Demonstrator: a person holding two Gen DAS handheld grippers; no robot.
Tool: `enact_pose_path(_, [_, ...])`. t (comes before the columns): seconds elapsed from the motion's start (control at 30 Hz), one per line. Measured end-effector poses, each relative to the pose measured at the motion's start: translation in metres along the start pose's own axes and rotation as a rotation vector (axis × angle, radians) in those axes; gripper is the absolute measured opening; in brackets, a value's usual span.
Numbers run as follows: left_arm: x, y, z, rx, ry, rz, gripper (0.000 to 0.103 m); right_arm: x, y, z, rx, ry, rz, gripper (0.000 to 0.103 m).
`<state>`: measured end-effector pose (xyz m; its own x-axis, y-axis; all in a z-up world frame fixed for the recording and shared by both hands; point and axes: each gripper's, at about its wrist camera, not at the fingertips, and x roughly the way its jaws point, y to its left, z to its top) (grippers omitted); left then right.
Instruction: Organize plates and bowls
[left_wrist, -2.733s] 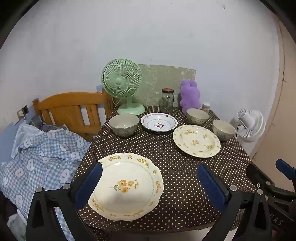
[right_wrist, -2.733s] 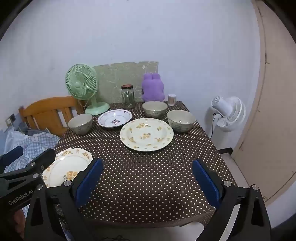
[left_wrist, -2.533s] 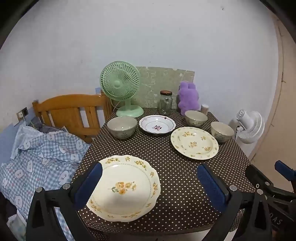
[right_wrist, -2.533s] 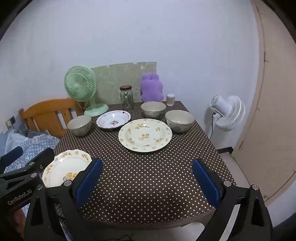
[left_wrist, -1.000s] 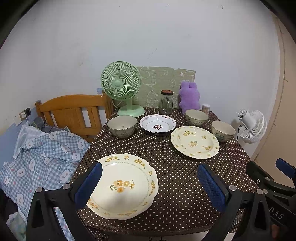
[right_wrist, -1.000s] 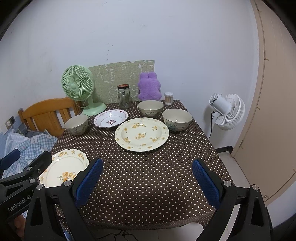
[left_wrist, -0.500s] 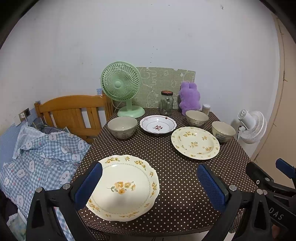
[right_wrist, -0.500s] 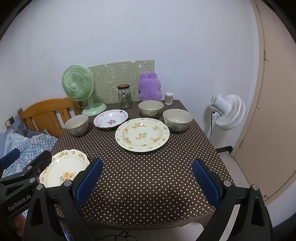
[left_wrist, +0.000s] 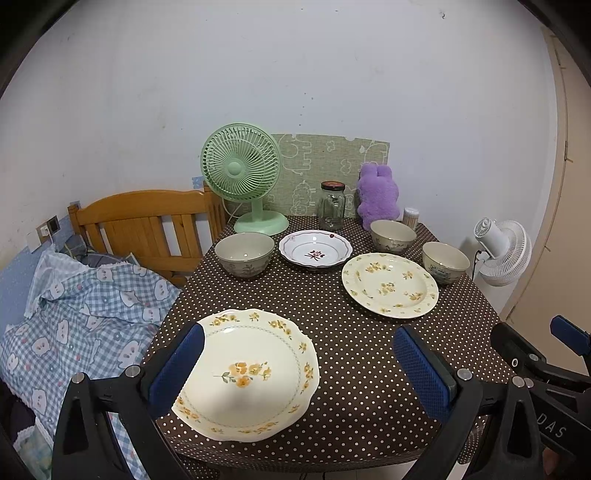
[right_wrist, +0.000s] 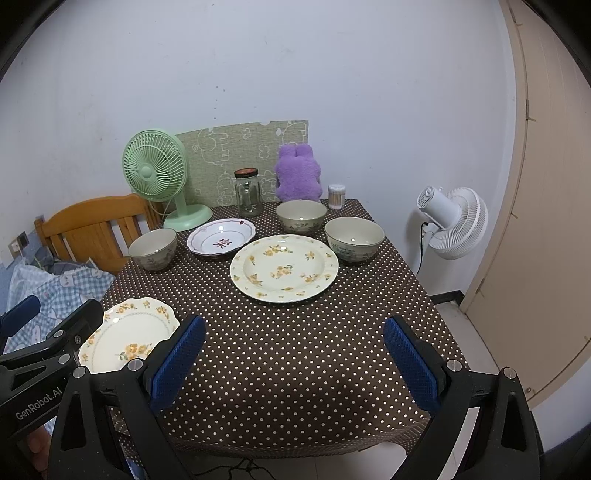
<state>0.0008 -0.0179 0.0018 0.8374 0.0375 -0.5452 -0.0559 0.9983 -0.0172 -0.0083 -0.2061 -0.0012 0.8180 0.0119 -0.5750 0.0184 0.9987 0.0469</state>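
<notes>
A scalloped cream plate with yellow flowers (left_wrist: 251, 369) (right_wrist: 125, 339) lies at the table's near left corner. A round yellow-flowered plate (left_wrist: 389, 284) (right_wrist: 284, 267) lies mid-right. A white plate with a red flower (left_wrist: 316, 252) (right_wrist: 221, 240) sits behind. Three beige bowls stand at the left (left_wrist: 244, 254) (right_wrist: 152, 248), back (left_wrist: 393, 236) (right_wrist: 301, 216) and right (left_wrist: 446, 262) (right_wrist: 354, 238). My left gripper (left_wrist: 299, 369) is open, over the near edge by the scalloped plate. My right gripper (right_wrist: 295, 362) is open and empty above the near edge.
The table has a brown polka-dot cloth (right_wrist: 295, 332). At the back stand a green fan (left_wrist: 242, 177), a glass jar (left_wrist: 331, 205), a purple plush (left_wrist: 378, 195) and a toothpick holder (right_wrist: 337, 196). A wooden bed frame (left_wrist: 144, 221) is left, a white fan (right_wrist: 452, 221) right.
Both views shift only slightly; the grippers hover at the near edge, still open. No dish has moved.
</notes>
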Motion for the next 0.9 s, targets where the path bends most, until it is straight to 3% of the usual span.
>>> enact_pose_path(0.63, [0.000,0.001,-0.002,-0.001,0.001,0.001,0.102,0.000,0.001,0.000,-0.003,0.001,0.001,0.098])
enact_pose_path(0.9, [0.005,0.006,-0.003,-0.015,0.026,0.021,0.094,0.001,0.014,-0.001,-0.020,0.013,0.034,0.098])
